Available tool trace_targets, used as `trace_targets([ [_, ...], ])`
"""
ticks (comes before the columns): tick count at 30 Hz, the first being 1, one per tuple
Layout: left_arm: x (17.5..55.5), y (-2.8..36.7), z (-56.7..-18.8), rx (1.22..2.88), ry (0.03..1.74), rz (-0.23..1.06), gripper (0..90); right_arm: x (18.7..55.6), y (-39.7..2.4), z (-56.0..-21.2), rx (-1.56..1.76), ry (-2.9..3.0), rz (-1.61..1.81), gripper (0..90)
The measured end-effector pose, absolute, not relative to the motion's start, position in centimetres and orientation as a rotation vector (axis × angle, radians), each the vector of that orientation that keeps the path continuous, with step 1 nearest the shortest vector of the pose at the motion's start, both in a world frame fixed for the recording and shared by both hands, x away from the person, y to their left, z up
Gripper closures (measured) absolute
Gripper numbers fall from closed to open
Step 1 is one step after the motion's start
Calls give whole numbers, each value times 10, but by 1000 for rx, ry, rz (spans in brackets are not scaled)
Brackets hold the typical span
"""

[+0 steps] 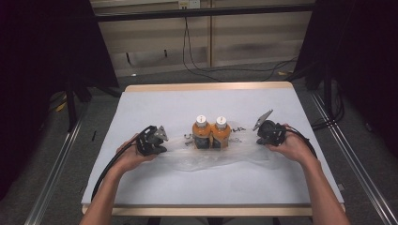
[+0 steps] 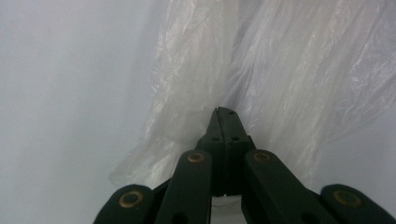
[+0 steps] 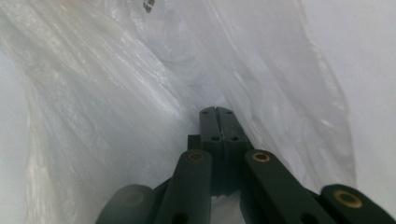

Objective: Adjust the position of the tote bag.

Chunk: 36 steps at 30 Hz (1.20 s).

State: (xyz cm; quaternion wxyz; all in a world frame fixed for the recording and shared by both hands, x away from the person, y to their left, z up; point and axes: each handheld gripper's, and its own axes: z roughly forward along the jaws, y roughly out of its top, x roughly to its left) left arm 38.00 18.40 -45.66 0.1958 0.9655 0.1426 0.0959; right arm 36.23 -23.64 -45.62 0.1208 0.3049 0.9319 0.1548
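We've got the left gripper [image 1: 162, 140] clamped tight on one end of the clear bag [image 1: 206, 157], and the right gripper [image 1: 259, 136] pinching the other end. The bag lies stretched between them across the white worktop [image 1: 187, 101], and behind its middle stand two orange bottles [image 1: 211, 133], touching.

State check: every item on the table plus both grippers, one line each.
left gripper: shut on plastic bag, at its left end
right gripper: shut on plastic bag, at its right end
plastic bag: clear, crumpled, lying on table
two orange bottles: upright, capped, side by side
table: covered in white sheet
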Motion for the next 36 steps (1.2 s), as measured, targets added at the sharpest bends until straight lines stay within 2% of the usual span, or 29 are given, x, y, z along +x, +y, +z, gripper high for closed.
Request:
trace_targets([
  [5,369,185,-455,2761,343,320,900,361,-237,-457,875,2743,494,900],
  [19,383,210,-459,2644,476,224,900,359,-247,-457,860,2737,525,900],
  [25,384,210,-459,2633,499,238,900,356,-254,-457,871,2718,511,900],
  [36,389,211,-464,2520,533,139,900,356,-265,-459,919,2682,524,900],
])
